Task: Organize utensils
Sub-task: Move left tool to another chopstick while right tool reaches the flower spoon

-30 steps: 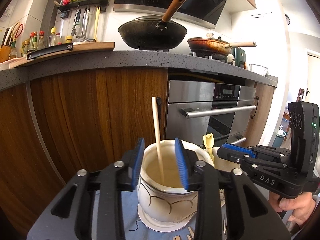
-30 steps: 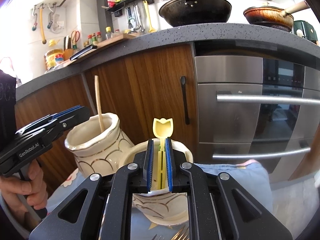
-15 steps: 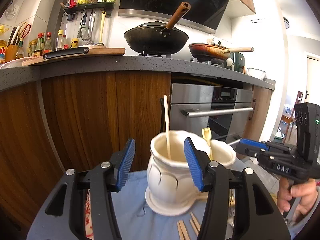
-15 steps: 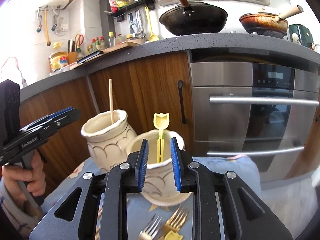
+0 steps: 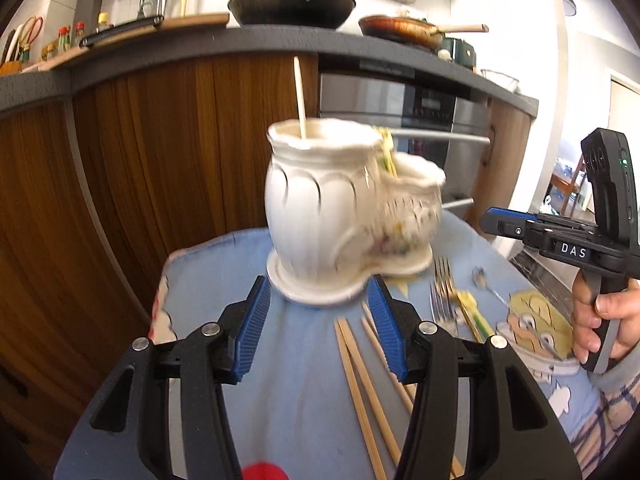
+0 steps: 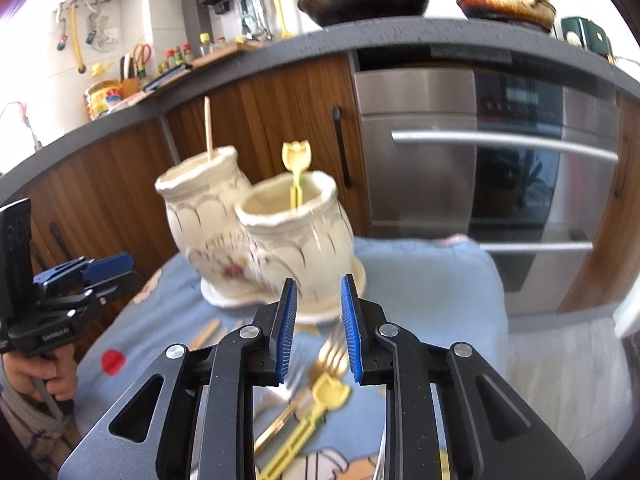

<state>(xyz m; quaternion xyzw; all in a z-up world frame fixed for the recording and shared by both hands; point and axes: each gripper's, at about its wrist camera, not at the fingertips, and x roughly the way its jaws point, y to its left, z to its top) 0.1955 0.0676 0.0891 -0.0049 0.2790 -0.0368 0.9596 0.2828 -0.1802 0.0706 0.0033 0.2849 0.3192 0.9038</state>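
I am holding the left gripper (image 5: 318, 330) low over the blue cloth (image 5: 224, 280) on the desk, its fingers (image 5: 252, 328) released with nothing between them, having just been opening. Just ahead of them the cream double-pot holder (image 5: 320, 208) is standing on its saucer-like base, blurred in both views. The taller pot is keeping a single wooden chopstick (image 5: 299, 98) upright, and the lower pot beside it is holding a yellow tulip-topped utensil (image 6: 297, 164) that is sticking up above the rim.

I am keeping the right gripper (image 6: 319, 330) near the front of the lower pot, clear of it. Its fingers (image 6: 286, 326) are parted a little and gripping nothing; they too have just been opening. In the left wrist view the right gripper (image 5: 508, 226) is showing at the right edge, with a hand (image 5: 612, 320) wrapped around its grip.

On the cloth in front of the holder, loose wooden chopsticks (image 5: 360, 384) are lying side by side, running away from the holder toward the near edge. To their right a metal fork (image 5: 442, 292) is lying with its tines pointing at the holder, and a small spoon (image 5: 484, 284) is lying just beyond it. In the right wrist view, a gold fork (image 6: 332, 356) and a second yellow tulip-ended utensil (image 6: 320, 404) are lying below the fingers, both blurred. A red spot (image 6: 112, 360) is showing on the cloth to the left. Behind the desk, wooden cabinets (image 5: 160, 152) and a steel oven (image 6: 480, 184) are standing under a dark counter.
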